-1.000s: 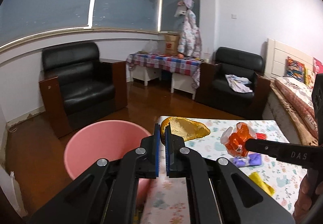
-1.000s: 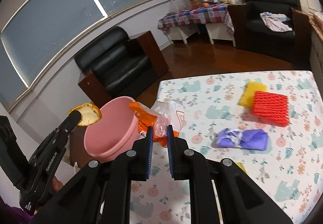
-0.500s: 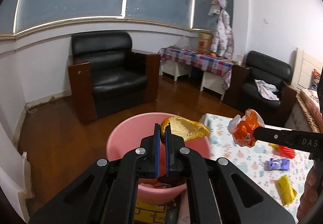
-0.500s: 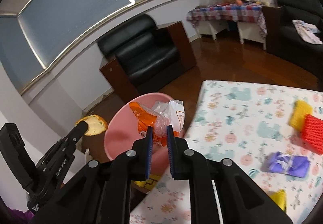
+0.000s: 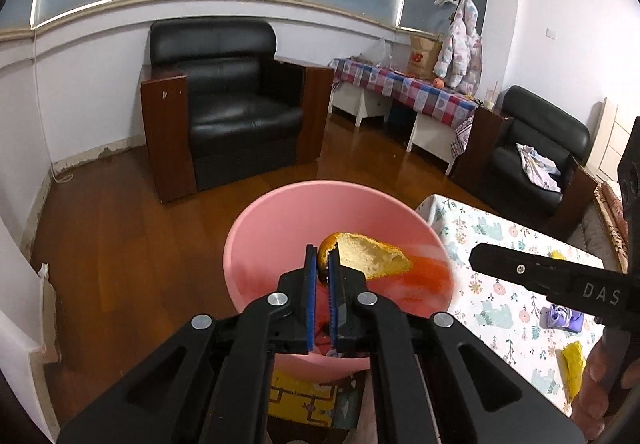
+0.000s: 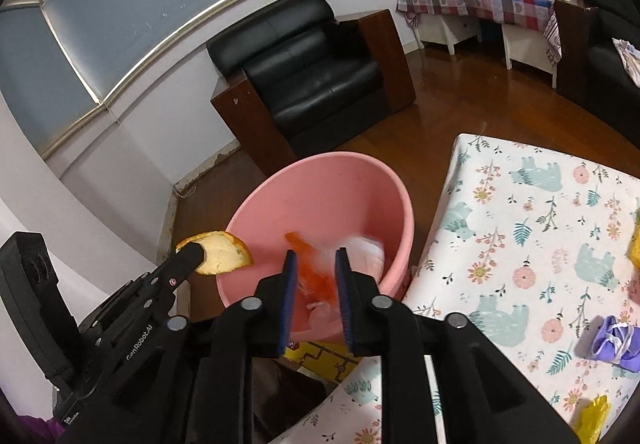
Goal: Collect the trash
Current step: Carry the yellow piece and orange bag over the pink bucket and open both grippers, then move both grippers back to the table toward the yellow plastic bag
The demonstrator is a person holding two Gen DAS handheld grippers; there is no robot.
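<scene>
Left wrist view: close above the pink bucket (image 5: pixel 280 215), angled down, facing the black armchair (image 5: pixel 224 103). Right wrist view: close above the bucket's table (image 6: pixel 540 211) side. Shared: bucket, armchair, table.

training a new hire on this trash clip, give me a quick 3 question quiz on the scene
1. True or false: the left gripper holds an orange peel over the pink bin.
2. What shows between the right gripper's opening jaws? A) purple wrapper B) orange and white plastic bag C) yellow wrapper
3. Fill in: the purple wrapper lies on the ____ tablecloth.

Key: 1 true; 2 B, the orange and white plastic bag, blurred over the bin; 3 floral.
</scene>
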